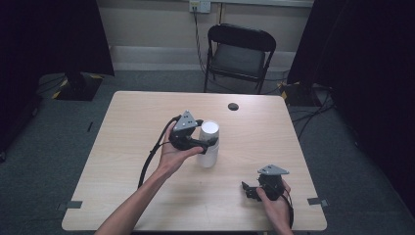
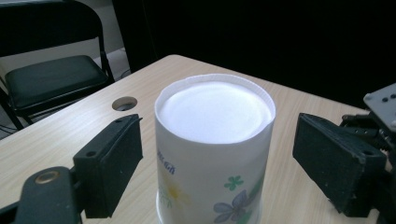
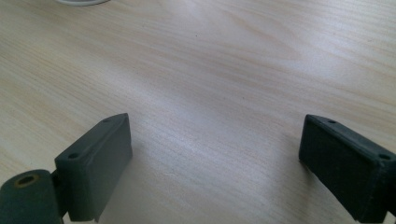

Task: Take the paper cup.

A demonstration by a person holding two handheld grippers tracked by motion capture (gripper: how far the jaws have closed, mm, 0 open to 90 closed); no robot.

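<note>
1. High view: a paper cup (image 1: pixel 209 143) stands upside down near the middle of the wooden table (image 1: pixel 122 142), its white base facing up.
2. Left gripper (image 1: pixel 204 142) sits level at the cup, held in the person's left hand (image 1: pixel 171 155). Left gripper view: the cup (image 2: pixel 215 154), printed with flowers, stands between the jaws; a gap shows on each side, so the pads are apart and not pressing it.
3. Right gripper (image 1: pixel 248 191) rests near the table's front right edge, well apart from the cup, in the right hand (image 1: pixel 274 205). Right gripper view: its jaws stand wide apart over bare wood, nothing between them.
4. A pale rim at that view's top edge (image 3: pixel 81 2) is possibly the cup's; too little shows to confirm.
5. A round cable hole (image 1: pixel 233 106) lies near the table's far edge; a black folding chair (image 1: pixel 240 56) stands beyond.
</note>
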